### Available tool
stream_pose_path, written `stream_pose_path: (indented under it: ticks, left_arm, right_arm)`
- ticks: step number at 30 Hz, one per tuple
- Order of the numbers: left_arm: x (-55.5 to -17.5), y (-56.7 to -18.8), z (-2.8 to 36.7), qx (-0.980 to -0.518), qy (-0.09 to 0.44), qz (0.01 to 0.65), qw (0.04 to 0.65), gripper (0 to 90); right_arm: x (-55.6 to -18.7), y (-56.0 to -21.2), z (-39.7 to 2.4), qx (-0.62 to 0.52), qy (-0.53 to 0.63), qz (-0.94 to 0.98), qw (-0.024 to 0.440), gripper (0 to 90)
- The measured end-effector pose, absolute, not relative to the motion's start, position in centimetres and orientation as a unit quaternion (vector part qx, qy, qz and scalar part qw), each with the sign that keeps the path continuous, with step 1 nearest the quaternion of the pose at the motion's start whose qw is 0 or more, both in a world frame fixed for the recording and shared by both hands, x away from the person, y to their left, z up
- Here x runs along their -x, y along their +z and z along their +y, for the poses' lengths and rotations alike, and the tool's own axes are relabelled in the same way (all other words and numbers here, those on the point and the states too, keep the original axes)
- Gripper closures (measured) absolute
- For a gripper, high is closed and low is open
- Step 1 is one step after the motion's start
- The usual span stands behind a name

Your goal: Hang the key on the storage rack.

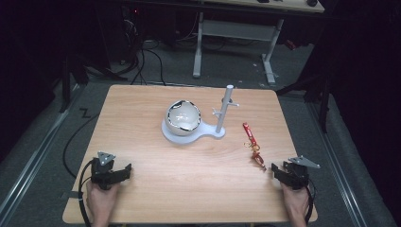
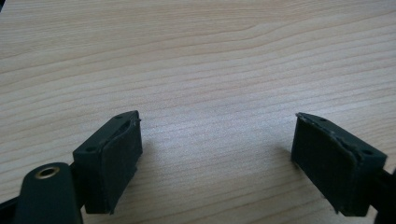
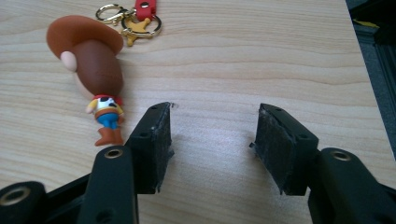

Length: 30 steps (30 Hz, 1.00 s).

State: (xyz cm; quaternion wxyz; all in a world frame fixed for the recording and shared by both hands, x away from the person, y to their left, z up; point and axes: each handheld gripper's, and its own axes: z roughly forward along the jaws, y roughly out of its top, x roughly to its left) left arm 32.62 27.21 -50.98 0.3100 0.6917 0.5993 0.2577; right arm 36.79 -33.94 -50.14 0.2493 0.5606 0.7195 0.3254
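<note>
Lying untouched on the surface (image 1: 142,142), keychain (image 3: 95,70) just beside right gripper (image 3: 212,140), fingers (image 3: 154,144) spread, pinching nothing; left gripper (image 2: 217,158) likewise; hanging on stand (image 1: 226,111) probably remaining.

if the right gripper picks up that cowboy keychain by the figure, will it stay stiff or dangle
The cowboy keychain will probably dangle: its red strap joins the figure through loose gold rings. The figure looks like smooth rubbery plastic with a big rounded head, so the fingers may slip there. It seems light.
</note>
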Motion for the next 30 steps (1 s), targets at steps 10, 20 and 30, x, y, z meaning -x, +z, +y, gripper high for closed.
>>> stream_pose_path:
  ticks: [10, 20, 30]
  left_arm:
    - [-32.6, -51.0, 27.2, -0.692, 0.258, 0.599, 0.310, 16.8]
    - [-32.6, -51.0, 27.2, -0.692, 0.258, 0.599, 0.310, 16.8]
    - [-32.6, -51.0, 27.2, -0.692, 0.258, 0.600, 0.309, 16.8]
  right_arm:
    - [-35.7, -49.5, -33.4, -0.543, 0.349, 0.725, 0.240, 48.6]
    - [-34.9, -48.7, -32.0, -0.515, 0.368, 0.737, 0.235, 49.8]
    - [-35.8, -47.9, -30.0, -0.483, 0.377, 0.756, 0.230, 50.6]
